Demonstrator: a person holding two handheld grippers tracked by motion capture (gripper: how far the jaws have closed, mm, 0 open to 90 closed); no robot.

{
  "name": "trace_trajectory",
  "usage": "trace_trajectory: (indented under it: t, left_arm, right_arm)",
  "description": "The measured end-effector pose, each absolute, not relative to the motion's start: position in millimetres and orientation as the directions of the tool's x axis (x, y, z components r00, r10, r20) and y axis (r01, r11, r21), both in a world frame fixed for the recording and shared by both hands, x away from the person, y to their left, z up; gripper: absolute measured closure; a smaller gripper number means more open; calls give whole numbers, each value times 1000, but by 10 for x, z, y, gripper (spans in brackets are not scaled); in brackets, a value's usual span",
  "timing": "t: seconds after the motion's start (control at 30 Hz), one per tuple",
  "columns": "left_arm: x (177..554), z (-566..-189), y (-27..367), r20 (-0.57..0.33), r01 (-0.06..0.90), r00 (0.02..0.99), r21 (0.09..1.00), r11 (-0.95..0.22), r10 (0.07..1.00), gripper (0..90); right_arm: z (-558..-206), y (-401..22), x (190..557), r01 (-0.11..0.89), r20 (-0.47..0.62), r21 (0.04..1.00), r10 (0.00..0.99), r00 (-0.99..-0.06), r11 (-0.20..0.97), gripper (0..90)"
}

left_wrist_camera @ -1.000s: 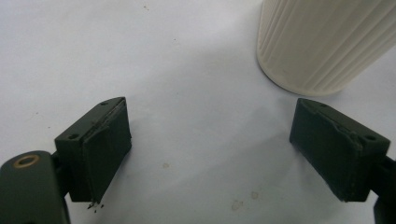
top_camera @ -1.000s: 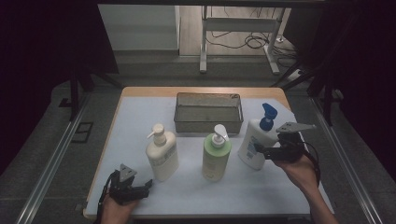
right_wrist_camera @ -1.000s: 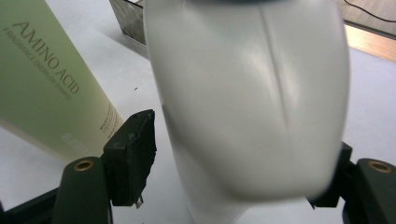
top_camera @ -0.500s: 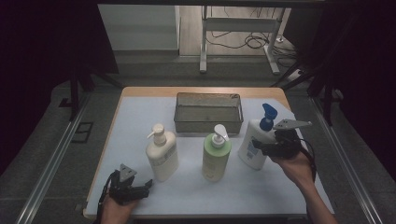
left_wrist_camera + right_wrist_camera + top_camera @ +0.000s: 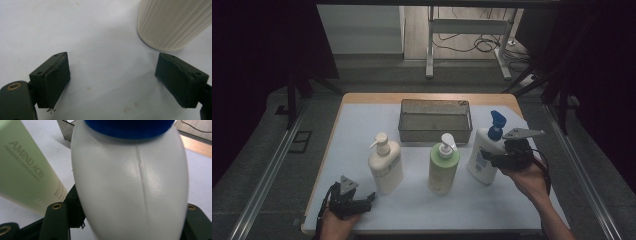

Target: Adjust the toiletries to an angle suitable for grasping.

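Right gripper (image 5: pixel 492 159) clamped on white pump bottle with blue cap (image 5: pixel 484 155) — jaws have just been closing, bottle body wedged between them, standing at table's right side. Green "Amino Acid" pump bottle (image 5: pixel 443 167) just beside it. Metal mesh basket (image 5: pixel 435 131) behind. Left gripper (image 5: pixel 362 204) spread wide, nothing between jaws — resting near front edge, cream ribbed pump bottle (image 5: pixel 385 165) close ahead.

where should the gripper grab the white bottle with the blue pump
Around the lower body of the white bottle, level from its right side, as the right gripper does. It stands upright, its flattened oval body fits between the jaws, and the green bottle crowds its left.
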State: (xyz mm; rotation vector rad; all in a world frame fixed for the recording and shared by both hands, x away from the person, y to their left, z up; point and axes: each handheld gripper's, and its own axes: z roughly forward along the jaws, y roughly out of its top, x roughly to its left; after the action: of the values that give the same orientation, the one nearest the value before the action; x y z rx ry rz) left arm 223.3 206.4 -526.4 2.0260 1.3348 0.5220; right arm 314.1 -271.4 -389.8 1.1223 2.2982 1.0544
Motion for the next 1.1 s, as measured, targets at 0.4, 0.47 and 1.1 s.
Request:
trace_trajectory:
  t: [0.4,0.47,1.1]
  left_arm:
    - [2233,-5264,2064,-23,657,403,703,-272,915,123]
    - [2233,-5264,2064,-23,657,403,703,-271,915,123]
    - [2234,-5264,2063,-25,657,402,704,-270,915,124]
  right_arm:
    - [-3618,-2575,3182,492,-11,765,773,-635,415,400]
    - [-3582,-2549,3202,487,-12,768,770,-638,416,401]
    - [-3163,-2239,3491,446,-31,794,761,-648,412,402]
